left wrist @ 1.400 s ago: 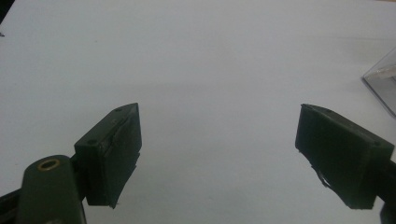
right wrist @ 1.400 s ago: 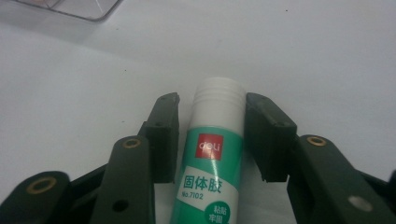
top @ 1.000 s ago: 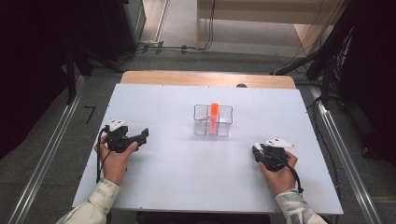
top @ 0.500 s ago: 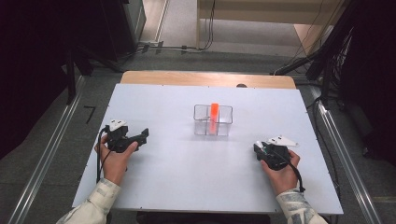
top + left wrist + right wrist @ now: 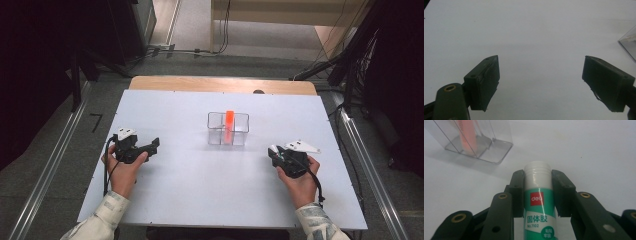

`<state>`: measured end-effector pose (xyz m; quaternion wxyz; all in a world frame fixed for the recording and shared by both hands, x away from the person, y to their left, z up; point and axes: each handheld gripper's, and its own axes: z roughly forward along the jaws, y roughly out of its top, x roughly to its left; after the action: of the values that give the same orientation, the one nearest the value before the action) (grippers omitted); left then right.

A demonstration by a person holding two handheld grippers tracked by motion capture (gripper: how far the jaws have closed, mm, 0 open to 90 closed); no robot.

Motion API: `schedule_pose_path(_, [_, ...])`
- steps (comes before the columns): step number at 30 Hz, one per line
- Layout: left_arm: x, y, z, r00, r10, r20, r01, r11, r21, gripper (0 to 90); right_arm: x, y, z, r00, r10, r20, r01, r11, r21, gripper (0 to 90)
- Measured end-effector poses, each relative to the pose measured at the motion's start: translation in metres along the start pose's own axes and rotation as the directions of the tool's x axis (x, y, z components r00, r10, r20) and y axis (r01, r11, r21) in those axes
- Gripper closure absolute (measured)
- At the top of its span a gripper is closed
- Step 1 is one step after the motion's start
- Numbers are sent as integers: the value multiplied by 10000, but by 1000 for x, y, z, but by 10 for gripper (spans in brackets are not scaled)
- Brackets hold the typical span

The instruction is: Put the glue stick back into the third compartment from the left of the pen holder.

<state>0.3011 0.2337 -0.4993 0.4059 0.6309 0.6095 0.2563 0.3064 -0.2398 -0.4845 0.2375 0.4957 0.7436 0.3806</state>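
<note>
A green and white glue stick with a white cap lies lengthwise between the jaws of my right gripper, which is shut on it. In the high view my right gripper sits low over the table at the right, its tip toward a clear plastic box. The box has compartments, and an orange stick stands in its middle one. The box and the orange stick lie ahead and to the left in the right gripper view. My left gripper stands open at the left over bare table, its jaws wide apart with nothing between them.
The white table stretches wide between the two hands. A corner of the clear box shows at the right edge of the left gripper view. Beyond the table's far wooden edge are cables and dark equipment on the floor.
My right hand has shifted slightly with the glue stick in its grip. The left hand has not moved.
</note>
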Motion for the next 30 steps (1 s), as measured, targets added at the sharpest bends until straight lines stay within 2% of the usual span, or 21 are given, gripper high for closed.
schedule_pose_path(5, [0,0,1,10000,0,11,0,10000,26,153,2,8,-1,9998,-24,-181,22,9999,-124,632])
schedule_pose_path(16, [0,0,1,10000,-9,-7,9,10000,28,153,19,30,3,9974,-290,-659,251,9979,-593,632])
schedule_pose_path(30, [0,0,1,10000,-18,-10,18,10000,15,153,32,50,4,9945,-420,-956,317,9938,-1069,632])
